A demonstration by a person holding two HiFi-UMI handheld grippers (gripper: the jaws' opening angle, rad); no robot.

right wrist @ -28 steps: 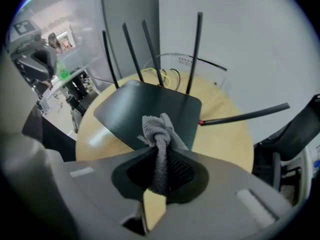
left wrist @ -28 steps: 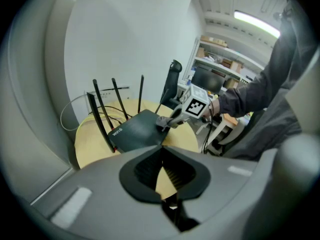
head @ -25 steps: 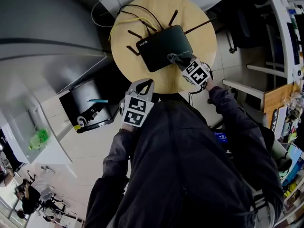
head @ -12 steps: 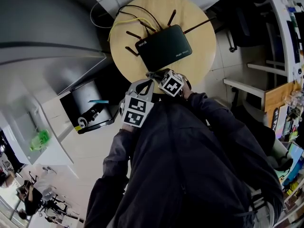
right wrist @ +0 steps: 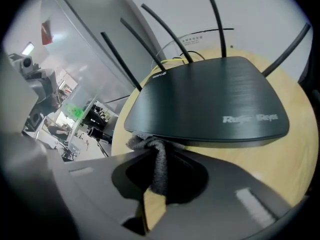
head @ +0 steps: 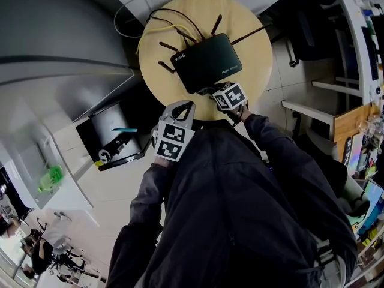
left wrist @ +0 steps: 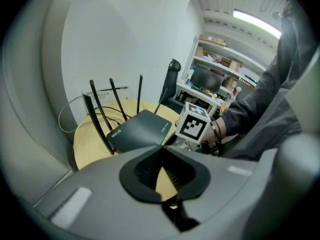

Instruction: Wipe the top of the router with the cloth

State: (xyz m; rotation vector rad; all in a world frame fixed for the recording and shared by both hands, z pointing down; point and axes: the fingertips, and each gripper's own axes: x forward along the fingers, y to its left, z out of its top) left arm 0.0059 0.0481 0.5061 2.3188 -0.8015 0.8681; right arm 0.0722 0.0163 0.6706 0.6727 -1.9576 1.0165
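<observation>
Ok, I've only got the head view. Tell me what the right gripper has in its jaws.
Observer: The right gripper is shut on a grey cloth.
Operator: Say where the cloth meets the router.
Observer: Its bunched end sits against the near edge of the router, not on the top.
Operator: Now report the left gripper.
Observer: The left gripper is shut, with nothing between its jaws.
</observation>
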